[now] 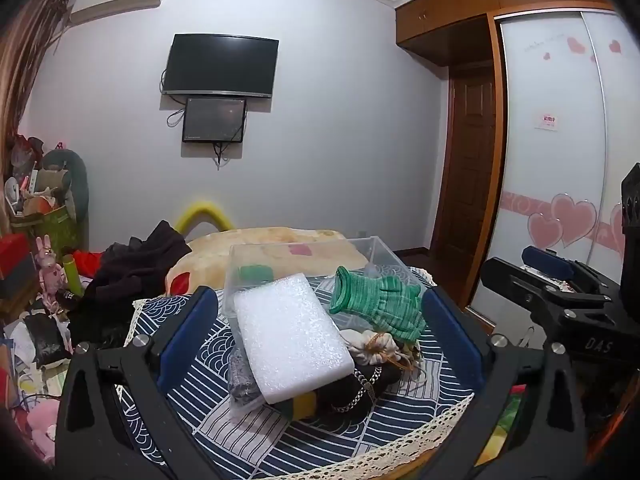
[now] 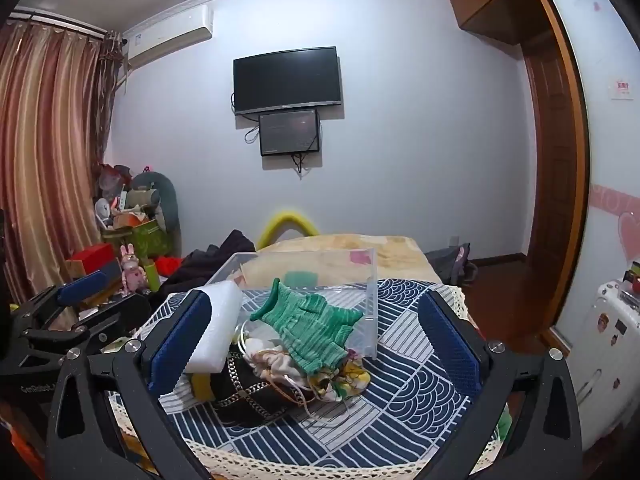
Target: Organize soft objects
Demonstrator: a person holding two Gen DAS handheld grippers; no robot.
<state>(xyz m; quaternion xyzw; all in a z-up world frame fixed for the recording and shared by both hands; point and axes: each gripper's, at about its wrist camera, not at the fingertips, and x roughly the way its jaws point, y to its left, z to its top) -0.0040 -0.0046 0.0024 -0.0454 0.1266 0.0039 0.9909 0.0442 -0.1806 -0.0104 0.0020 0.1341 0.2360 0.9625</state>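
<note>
"DAS" in white on black right gripper (image 1: 552, 276) frame; wardrobe sticker (image 1: 549, 121) text illegible.

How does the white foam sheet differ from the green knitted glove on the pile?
The white foam sheet is a flat, smooth rectangle; the green knitted glove is ribbed and crumpled. The sheet lies on the pile's left, the glove on its right, against the clear plastic box. Both rest on top, ungripped.

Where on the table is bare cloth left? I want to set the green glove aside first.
Bare cloth lies right of the pile, between the clear bin and the lace edge, also along the near edge. The centre is crowded: foam sheet, green glove, drawstring pouch, chain bag.
</note>
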